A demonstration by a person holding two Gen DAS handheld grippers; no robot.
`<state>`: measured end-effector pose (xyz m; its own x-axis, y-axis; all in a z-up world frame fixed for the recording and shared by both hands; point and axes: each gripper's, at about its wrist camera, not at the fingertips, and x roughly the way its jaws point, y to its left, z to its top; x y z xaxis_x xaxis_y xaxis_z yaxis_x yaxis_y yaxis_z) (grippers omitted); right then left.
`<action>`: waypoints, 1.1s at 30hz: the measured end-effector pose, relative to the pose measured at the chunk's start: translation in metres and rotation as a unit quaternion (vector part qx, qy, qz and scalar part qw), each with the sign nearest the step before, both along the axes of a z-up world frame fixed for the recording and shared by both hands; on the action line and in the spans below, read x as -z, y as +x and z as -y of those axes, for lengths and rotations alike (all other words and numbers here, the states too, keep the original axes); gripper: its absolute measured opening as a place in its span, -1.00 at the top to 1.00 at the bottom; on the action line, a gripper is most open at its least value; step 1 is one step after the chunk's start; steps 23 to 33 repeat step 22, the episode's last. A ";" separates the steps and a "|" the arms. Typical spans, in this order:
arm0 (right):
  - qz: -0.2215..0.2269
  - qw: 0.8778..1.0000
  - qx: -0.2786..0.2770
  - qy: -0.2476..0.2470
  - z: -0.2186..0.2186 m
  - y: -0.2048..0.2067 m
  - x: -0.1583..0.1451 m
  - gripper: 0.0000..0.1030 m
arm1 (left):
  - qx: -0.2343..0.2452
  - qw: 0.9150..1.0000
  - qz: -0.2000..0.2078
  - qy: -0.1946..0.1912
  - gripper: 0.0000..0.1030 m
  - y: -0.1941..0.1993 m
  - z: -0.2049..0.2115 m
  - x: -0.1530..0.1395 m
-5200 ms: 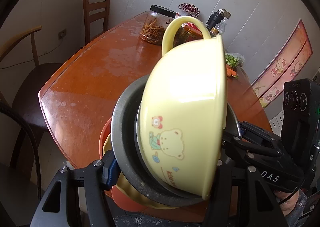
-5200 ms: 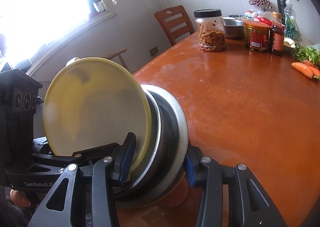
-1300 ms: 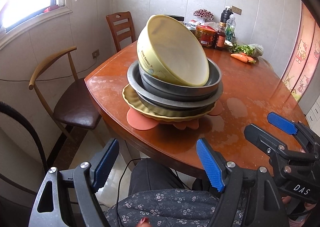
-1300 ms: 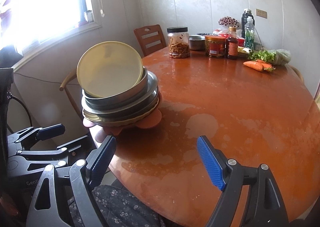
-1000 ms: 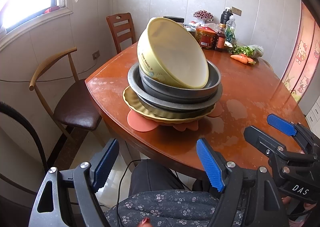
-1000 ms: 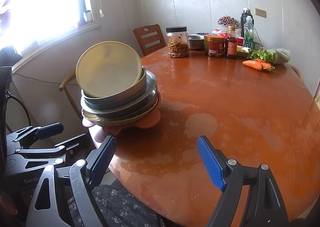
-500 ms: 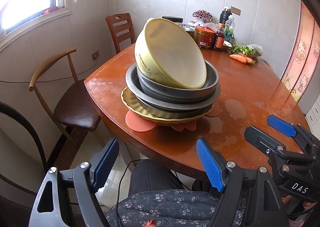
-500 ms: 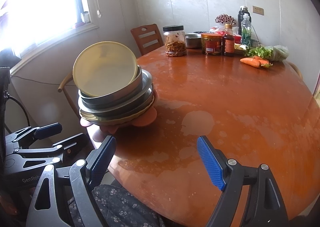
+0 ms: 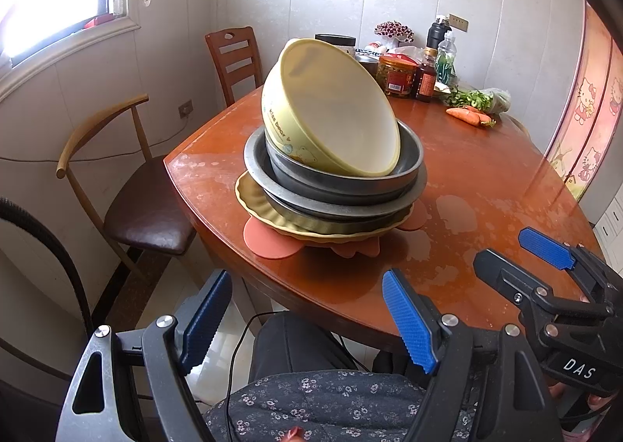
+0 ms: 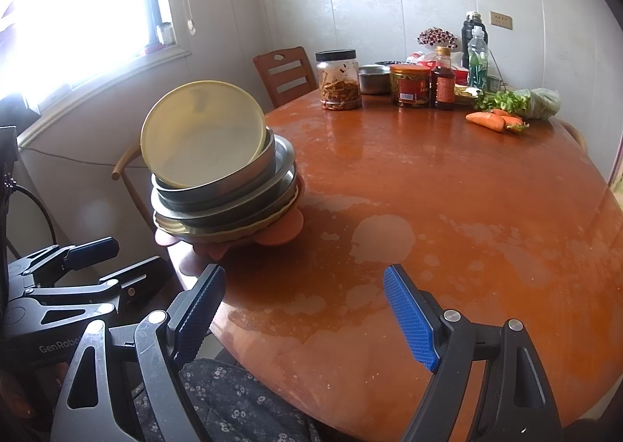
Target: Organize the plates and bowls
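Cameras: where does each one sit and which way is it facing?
Left wrist: on the left gripper, off the table's near edge, aimed down at the dish stack; its open jaws, the person's lap and the right gripper show.
Right wrist: on the right gripper, over the table edge, aimed across the tabletop; its open jaws and the left gripper show.
Shared: stack, jars, carrots, wooden chair.
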<state>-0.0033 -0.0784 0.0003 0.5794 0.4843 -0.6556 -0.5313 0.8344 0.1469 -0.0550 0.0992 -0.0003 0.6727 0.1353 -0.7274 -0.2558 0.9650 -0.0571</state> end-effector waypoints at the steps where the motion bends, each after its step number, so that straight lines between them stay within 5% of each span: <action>1: 0.000 1.000 0.000 0.000 0.000 0.000 0.000 -0.64 | 0.000 1.000 -0.001 -0.001 -0.54 0.000 0.000 0.000; 33: -0.002 1.000 0.007 0.003 0.003 0.002 0.001 -0.64 | -0.001 1.000 0.010 0.007 -0.54 0.002 -0.002 -0.004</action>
